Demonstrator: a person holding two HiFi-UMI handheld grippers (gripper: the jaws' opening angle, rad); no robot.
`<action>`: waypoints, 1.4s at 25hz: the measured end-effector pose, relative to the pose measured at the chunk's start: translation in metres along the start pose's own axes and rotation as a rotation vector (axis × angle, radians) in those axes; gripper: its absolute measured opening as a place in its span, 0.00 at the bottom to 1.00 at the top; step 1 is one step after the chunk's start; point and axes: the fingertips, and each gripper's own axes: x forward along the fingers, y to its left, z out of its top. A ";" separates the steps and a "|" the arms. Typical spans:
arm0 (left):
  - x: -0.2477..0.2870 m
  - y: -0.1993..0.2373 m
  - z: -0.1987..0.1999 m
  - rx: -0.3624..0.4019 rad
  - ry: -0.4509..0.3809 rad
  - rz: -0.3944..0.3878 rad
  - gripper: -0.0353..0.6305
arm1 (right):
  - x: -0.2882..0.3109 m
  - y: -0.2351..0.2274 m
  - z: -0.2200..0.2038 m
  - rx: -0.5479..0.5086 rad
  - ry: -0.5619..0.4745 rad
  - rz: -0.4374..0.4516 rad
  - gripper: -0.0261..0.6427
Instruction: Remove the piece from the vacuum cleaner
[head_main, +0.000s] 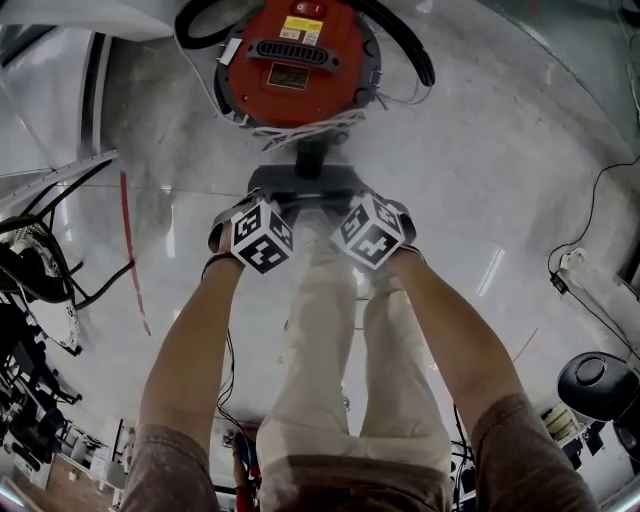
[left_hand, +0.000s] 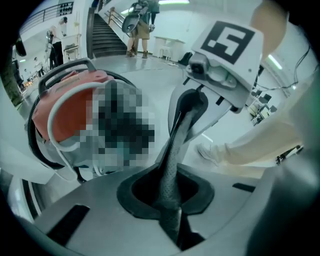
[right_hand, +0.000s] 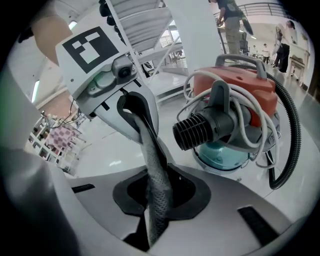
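A red canister vacuum cleaner (head_main: 295, 60) stands on the pale floor ahead of me, also seen in the right gripper view (right_hand: 240, 95). Just in front of it I hold a flat grey nozzle piece (head_main: 305, 182) with a black-rimmed socket hole (right_hand: 170, 192). The left gripper (left_hand: 172, 220) and right gripper (right_hand: 155, 215) meet at this hole from opposite sides. Each has a textured finger reaching into it, and the jaws are nearly together on the rim. The socket holds no tube. The vacuum's ribbed black port (right_hand: 197, 131) sits apart from the piece.
A black hose (head_main: 410, 50) loops around the vacuum, and white cord is wound on it. My legs in light trousers (head_main: 330, 330) are below the grippers. Cables and a rack (head_main: 40, 270) lie left, a black round unit (head_main: 595, 380) right. Stairs (left_hand: 105, 35) and people stand far off.
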 end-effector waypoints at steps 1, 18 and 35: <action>-0.002 -0.004 0.000 -0.007 -0.001 0.000 0.11 | -0.003 0.003 -0.001 0.000 -0.002 0.001 0.10; -0.169 -0.031 0.107 -0.047 -0.171 0.069 0.11 | -0.180 0.020 0.088 0.079 -0.166 -0.059 0.12; -0.398 -0.091 0.248 0.049 -0.332 0.114 0.12 | -0.434 0.061 0.202 -0.066 -0.382 -0.109 0.13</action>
